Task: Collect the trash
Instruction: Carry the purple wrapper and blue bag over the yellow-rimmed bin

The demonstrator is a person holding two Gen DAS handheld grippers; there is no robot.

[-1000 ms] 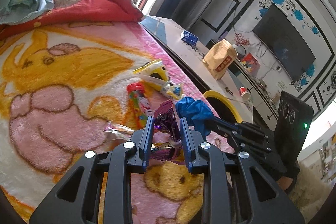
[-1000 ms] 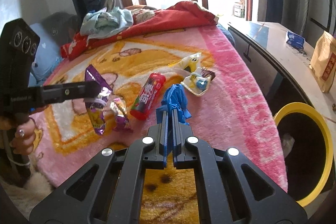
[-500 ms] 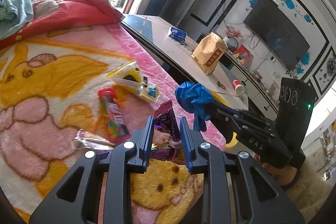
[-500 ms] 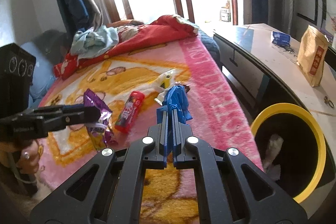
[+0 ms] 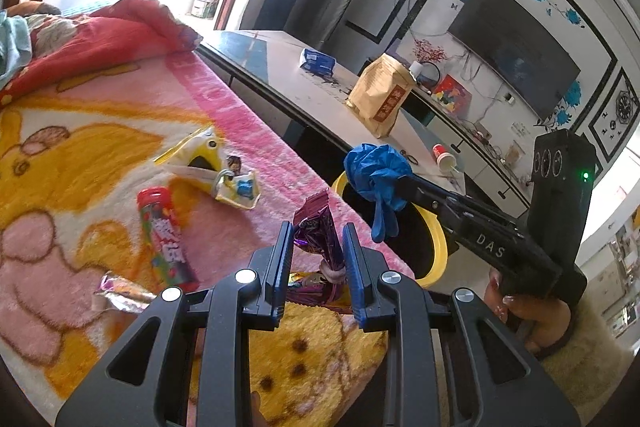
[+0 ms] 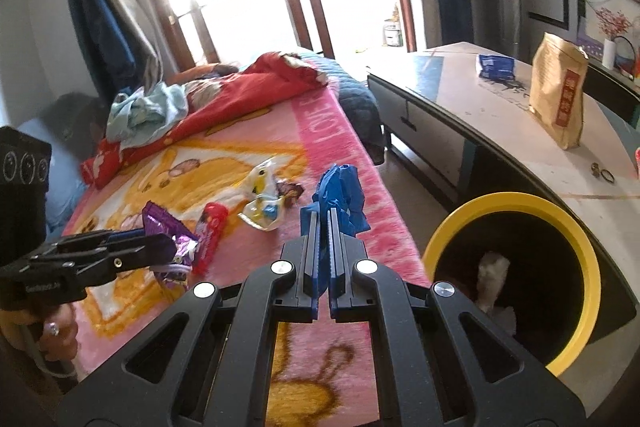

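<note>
Left fingers (image 5: 316, 247) pinching purple wrapper (image 5: 318, 235), right gripper (image 6: 324, 223) clamping blue glove (image 6: 340, 195)

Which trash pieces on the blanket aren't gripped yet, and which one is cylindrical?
The red candy tube, lying on its side; the yellow-white wrappers beyond it are flat and crumpled, the silver wrapper too.

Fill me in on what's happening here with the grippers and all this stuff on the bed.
A person is clearing trash off a pink blanket. The left gripper is shut on a purple wrapper, and the right gripper is shut on a crumpled blue glove, held up near the yellow-rimmed bin beside the bed. A red candy tube, a yellow-and-white wrapper and a foil scrap lie on the blanket.
</note>
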